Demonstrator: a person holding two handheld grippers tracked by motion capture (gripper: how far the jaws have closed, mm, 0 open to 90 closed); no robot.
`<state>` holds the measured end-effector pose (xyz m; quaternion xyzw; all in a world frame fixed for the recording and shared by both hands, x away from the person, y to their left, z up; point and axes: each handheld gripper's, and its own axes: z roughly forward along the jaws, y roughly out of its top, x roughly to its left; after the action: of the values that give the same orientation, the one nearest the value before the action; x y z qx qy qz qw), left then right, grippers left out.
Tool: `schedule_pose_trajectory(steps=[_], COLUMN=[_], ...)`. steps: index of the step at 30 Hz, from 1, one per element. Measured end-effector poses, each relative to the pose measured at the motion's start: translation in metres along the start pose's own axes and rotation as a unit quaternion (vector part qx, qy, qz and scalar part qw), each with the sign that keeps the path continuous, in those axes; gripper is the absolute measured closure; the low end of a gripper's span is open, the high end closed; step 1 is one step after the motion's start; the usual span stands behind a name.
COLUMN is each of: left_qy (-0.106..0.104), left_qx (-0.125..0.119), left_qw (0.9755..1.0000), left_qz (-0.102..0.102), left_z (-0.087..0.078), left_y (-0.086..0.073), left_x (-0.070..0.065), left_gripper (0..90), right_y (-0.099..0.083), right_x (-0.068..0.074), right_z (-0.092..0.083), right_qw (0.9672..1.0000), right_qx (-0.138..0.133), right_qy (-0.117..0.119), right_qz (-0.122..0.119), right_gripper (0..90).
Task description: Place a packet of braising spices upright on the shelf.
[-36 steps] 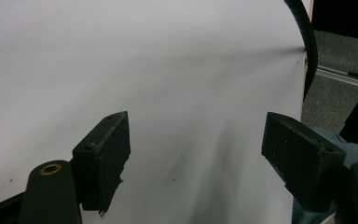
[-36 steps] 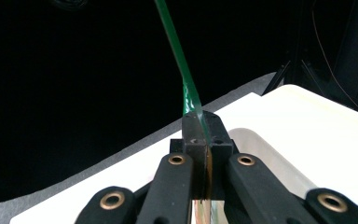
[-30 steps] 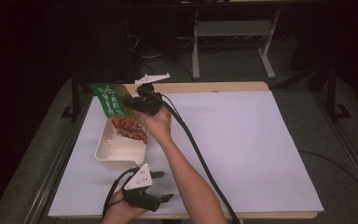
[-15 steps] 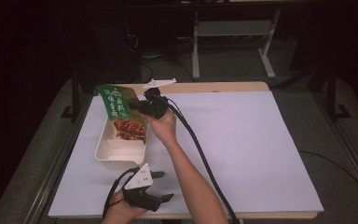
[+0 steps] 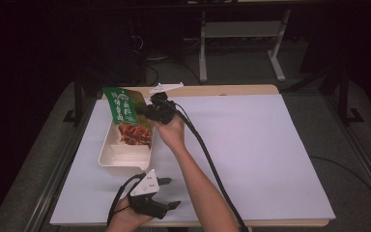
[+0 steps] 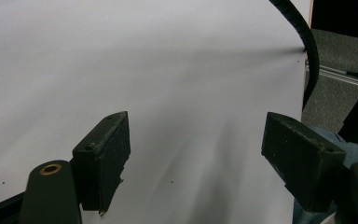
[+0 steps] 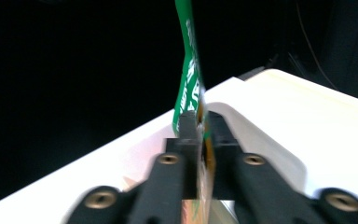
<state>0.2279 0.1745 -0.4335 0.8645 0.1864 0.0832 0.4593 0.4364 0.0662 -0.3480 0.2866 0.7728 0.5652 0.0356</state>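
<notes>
The left claw (image 5: 166,193) waits wide open with nothing in it low over the white table (image 5: 270,145), while the green food packet (image 5: 128,113) stands tilted in the cream tray (image 5: 107,159), its edge between the right claw's (image 5: 142,113) 2 jaws, which have just been opening a little.

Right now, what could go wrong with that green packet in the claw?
The right claw has just been opening, with the green packet between its pads. If the grip loosens more, the packet may slip before it lies properly in the white tray.

The packet leans over the tray's far end, so it could tip outside onto the table.

The left claw hangs open, too far away to catch it.
</notes>
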Motion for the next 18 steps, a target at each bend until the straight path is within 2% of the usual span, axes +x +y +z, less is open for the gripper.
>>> schedule_pose_trajectory(steps=[1,3,4,9,15,18], left_qy=[0.0,0.0,0.0,0.0,0.0,0.001], left_qx=[-0.001,-0.002,-0.001,-0.001,0.0,0.001], left_qw=[1.0,1.0,1.0,1.0,1.0,1.0], left_qz=[0.0,0.0,-0.003,0.0,0.0,-0.001], left_z=[0.0,0.0,0.0,0.001,0.002,0.002], left_y=[0.0,0.0,0.0,0.0,0.0,0.0], left_x=[0.0,0.001,0.001,0.0,0.0,0.002], left_gripper=[22.9,22.9,22.9,22.9,22.8,22.9], right_y=[0.0,0.0,0.0,0.002,0.0,-0.001], right_x=[0.0,0.0,0.0,0.001,-0.003,-0.004], right_z=[-0.001,-0.002,-0.005,-0.013,-0.025,-0.032], right_qw=[1.0,1.0,1.0,1.0,0.9998,0.9998], right_qx=[0.002,-0.002,-0.005,-0.004,0.003,0.006], right_qy=[-0.002,0.0,0.002,0.0,0.021,0.018], right_qz=[-0.002,-0.003,-0.004,-0.009,0.006,0.001], right_gripper=[73.8,73.5,70.2,64.5,55.2,52.0])
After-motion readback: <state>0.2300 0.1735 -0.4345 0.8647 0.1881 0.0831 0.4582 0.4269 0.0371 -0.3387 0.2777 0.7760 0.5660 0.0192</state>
